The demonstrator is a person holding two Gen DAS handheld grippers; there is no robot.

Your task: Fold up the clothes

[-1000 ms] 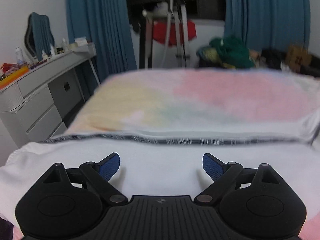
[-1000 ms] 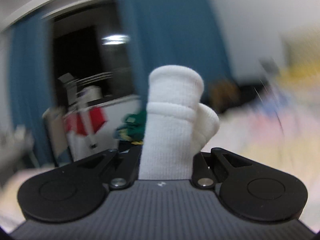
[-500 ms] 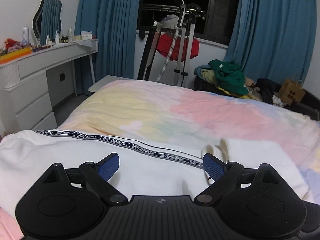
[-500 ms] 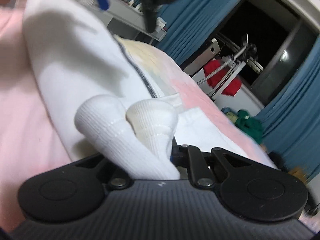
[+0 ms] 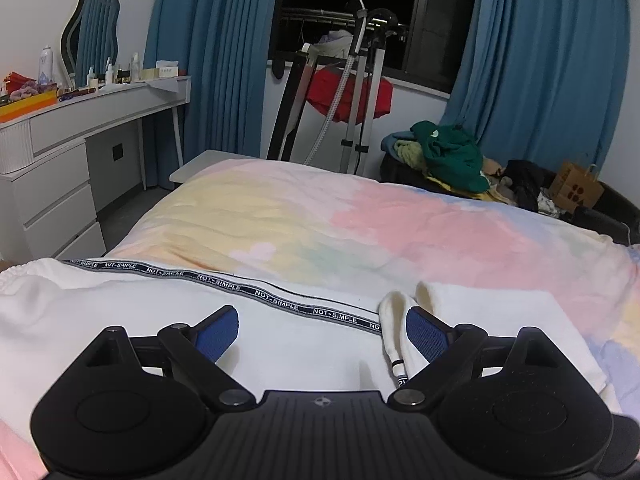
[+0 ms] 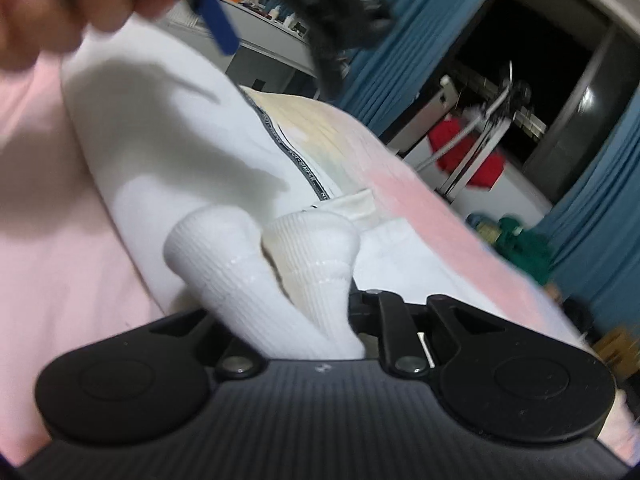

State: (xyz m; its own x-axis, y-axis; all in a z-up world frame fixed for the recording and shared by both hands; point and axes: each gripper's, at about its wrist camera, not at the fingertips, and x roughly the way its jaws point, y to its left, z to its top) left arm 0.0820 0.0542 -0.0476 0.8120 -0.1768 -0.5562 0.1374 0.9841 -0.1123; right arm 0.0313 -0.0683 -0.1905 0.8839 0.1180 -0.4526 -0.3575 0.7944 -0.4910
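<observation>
- Two white ribbed socks (image 6: 276, 268), laid together as a pair, sit between the jaws of the right gripper (image 6: 304, 320); those jaws are opening, and whether the pads still press the knit cannot be told, since the fabric covers them.
- Sock long axis runs straight out along the right gripper's fingers, cuffs rounded and pointing away, resting on the white folded garment with a black lettered stripe (image 5: 248, 320) that lies on the pastel patchwork bedspread (image 5: 360, 224).
- Left gripper (image 5: 322, 334) hovers just above that garment with its blue pads (image 5: 218, 334) spread wide and nothing between them; the sock pair (image 5: 394, 320) lies just beside its right-hand pad.
- Judgement: the right hand is nearer and is setting the pair down; the release depends on the socks lying flat along their length.
- Right-wrist view is tilted and blurred; a hand (image 6: 48, 12) is cut off at its top edge.
- A white folded towel-like piece (image 5: 496, 320) lies just beyond the socks.
</observation>
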